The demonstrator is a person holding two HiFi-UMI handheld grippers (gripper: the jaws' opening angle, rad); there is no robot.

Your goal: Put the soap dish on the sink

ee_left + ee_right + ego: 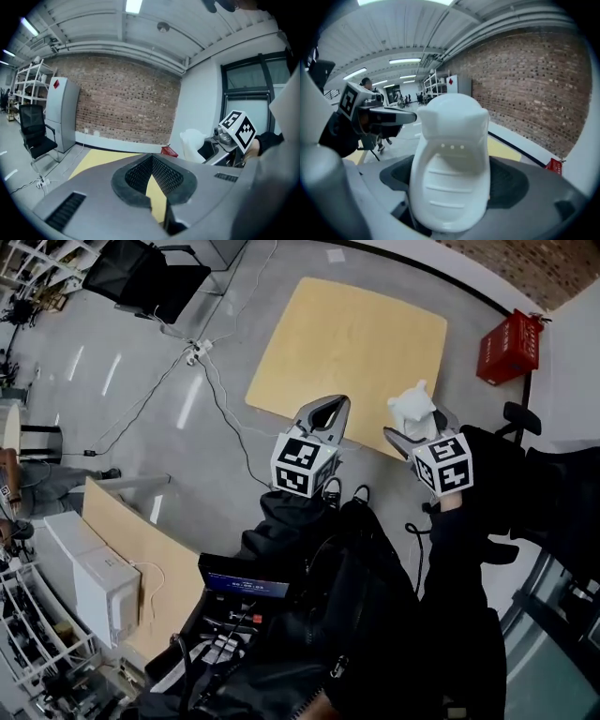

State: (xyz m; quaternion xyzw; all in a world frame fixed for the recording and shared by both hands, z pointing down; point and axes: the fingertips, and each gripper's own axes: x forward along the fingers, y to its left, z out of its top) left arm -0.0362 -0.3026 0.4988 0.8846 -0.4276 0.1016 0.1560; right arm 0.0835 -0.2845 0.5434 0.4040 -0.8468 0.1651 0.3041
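Grey floor (187,381), yellow mat (356,352) upper centre, your right claw (417,430) gripping white soap dish (452,164), your left claw (333,409) closed, empty.

No text, brand or number could be read. The cubes on the left gripper (330,412) and right gripper (415,429) bore only black-and-white square markers; print on a blue screen (246,585) was too blurred.

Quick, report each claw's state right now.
Left claw: shut, empty.
Right claw: shut on the soap dish.
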